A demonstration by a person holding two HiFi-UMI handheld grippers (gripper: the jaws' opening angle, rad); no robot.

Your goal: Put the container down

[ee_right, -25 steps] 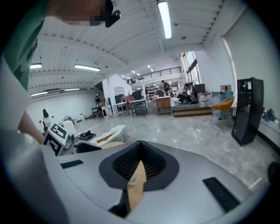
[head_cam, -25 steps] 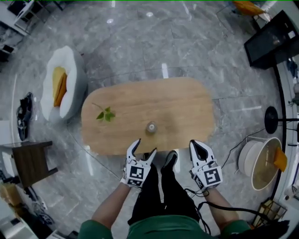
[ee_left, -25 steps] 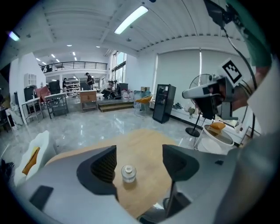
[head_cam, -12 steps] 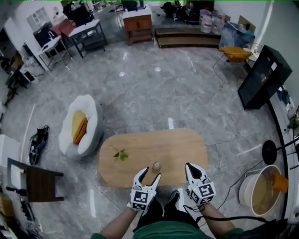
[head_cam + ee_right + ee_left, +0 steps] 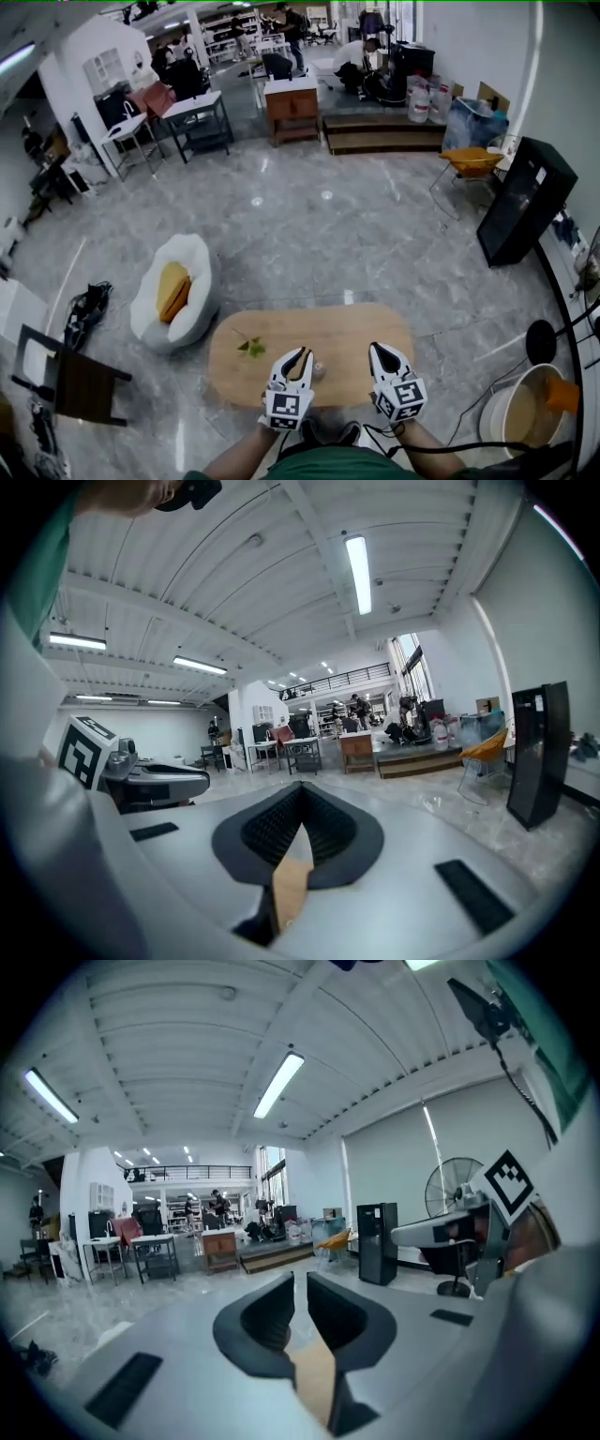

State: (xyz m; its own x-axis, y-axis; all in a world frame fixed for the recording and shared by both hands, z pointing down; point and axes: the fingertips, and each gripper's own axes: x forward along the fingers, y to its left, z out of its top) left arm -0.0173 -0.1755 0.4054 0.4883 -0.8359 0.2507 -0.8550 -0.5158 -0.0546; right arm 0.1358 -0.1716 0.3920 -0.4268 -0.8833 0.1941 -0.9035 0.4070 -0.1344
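One container [image 5: 320, 371], tiny, details unclear

ceiling strip lights [image 5: 278, 1085] brighten everything evenly (fisheye edges bend, darken).

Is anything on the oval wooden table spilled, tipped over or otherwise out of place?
Nothing is spilled. The small container stands on the wooden table, seemingly upright. Only a green leafy sprig lies loose to its left, which looks a little odd there.
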